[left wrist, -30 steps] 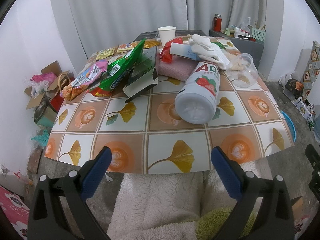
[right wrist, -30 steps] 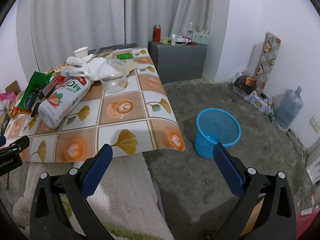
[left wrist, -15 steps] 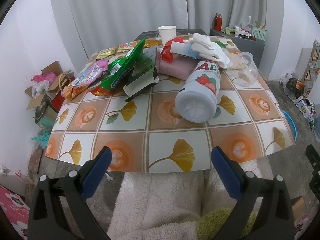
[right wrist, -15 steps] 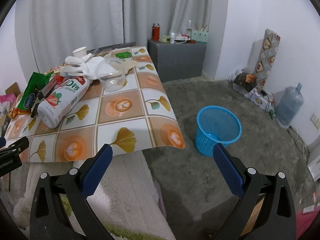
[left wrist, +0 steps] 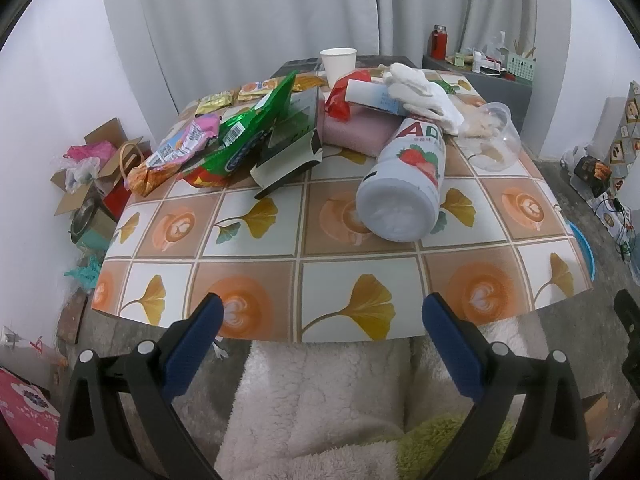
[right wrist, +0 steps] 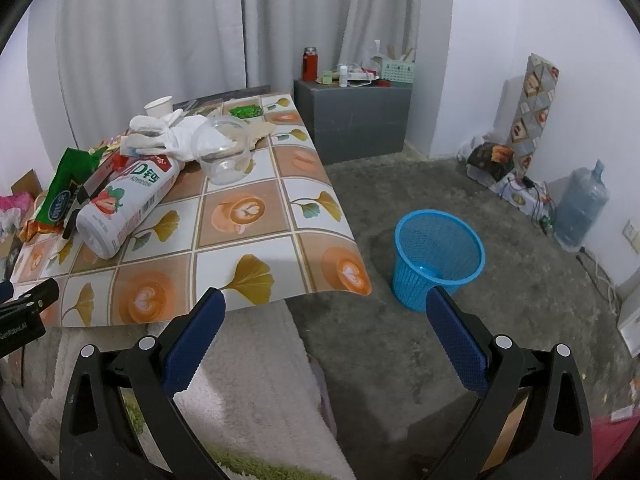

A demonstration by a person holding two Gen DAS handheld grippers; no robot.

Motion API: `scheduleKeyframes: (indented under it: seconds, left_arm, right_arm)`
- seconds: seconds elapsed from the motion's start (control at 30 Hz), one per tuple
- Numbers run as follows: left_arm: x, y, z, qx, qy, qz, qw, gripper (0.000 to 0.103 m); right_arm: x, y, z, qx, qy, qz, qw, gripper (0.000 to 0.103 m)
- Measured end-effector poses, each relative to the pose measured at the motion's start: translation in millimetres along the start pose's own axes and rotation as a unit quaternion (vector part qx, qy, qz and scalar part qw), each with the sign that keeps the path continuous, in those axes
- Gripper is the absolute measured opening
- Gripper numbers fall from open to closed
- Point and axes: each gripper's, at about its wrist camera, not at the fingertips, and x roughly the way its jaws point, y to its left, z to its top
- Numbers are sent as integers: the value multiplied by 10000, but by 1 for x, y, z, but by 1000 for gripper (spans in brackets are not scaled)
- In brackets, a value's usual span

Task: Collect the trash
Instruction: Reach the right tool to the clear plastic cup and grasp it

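Trash lay heaped across the far half of the bench (left wrist: 256, 240): a strawberry bottle (left wrist: 404, 188) on its side with its base toward the near edge, a clear cup (left wrist: 494, 140) tipped over just right of it, and white gloves (left wrist: 420, 94) draped over a pink cloth (left wrist: 356, 132) behind. Left of the bottle a torn carton (left wrist: 286, 156) leaned against a green wrapper (left wrist: 250, 132) and a pink wrapper (left wrist: 176, 150), with a paper cup (left wrist: 338, 65) upright at the back. A blue bin (right wrist: 438, 256) stood on the floor, right of the bench and apart from it. Both grippers hung short of the near edge over a fleecy blanket (left wrist: 320, 400); the left gripper (left wrist: 320, 340) and right gripper (right wrist: 324, 332) each had fingers spread wide, holding nothing.
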Motion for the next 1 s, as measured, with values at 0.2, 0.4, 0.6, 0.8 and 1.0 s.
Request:
scheduleKeyframes:
  seconds: [0.2, 0.4, 0.6, 0.8, 1.0]
  left_arm:
    - [1, 5, 4, -22, -104, -42, 9999, 97]
    - [7, 16, 17, -81, -283, -167, 9994, 97]
    - [17, 37, 35, -221, -544, -299, 9978, 97]
    - [22, 59, 53, -460, -1022, -561, 9921, 97]
    - [27, 65, 66, -445, -1326, -751, 9873, 97]
  right_arm:
    - [1, -1, 1, 10, -16, 28, 10000, 96]
    - [6, -3, 14, 32, -126, 149, 9998, 96]
    - [15, 0, 37, 111, -387, 491, 9980, 96]
    - [27, 9, 61, 90, -586, 796, 9951, 96]
    - [40, 18, 78, 80, -612, 1148, 9915, 96]
